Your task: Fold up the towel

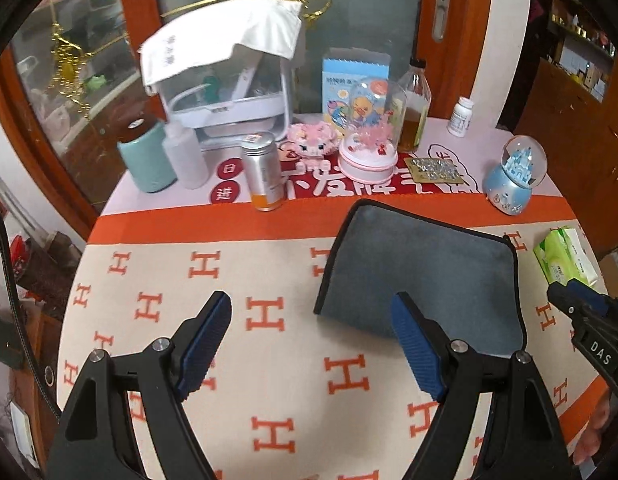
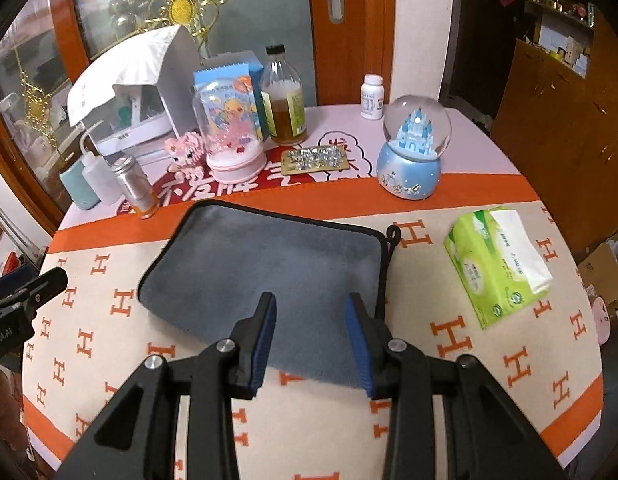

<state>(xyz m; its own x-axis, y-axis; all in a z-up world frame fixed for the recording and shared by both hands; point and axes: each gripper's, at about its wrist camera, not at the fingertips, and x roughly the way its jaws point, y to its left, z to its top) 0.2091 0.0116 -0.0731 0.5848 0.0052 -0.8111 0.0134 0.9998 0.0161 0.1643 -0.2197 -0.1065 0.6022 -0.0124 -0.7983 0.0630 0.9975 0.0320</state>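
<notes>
Towel looks folded, both claws empty.
Grey towel (image 2: 265, 272) lies as a compact rectangle on the worktop (image 2: 449, 340); left claw (image 1: 315, 344) spread wide beside it, right claw (image 2: 311, 340) apart above its near edge. Possibly one fold left.

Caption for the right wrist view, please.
Open right gripper poised over the near edge of a grey towel, tissue pack alongside.

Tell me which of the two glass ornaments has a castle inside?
The blue snow globe, standing near the table's right side. The other, the pink-based dome in the middle, holds pink flowers instead.
</notes>
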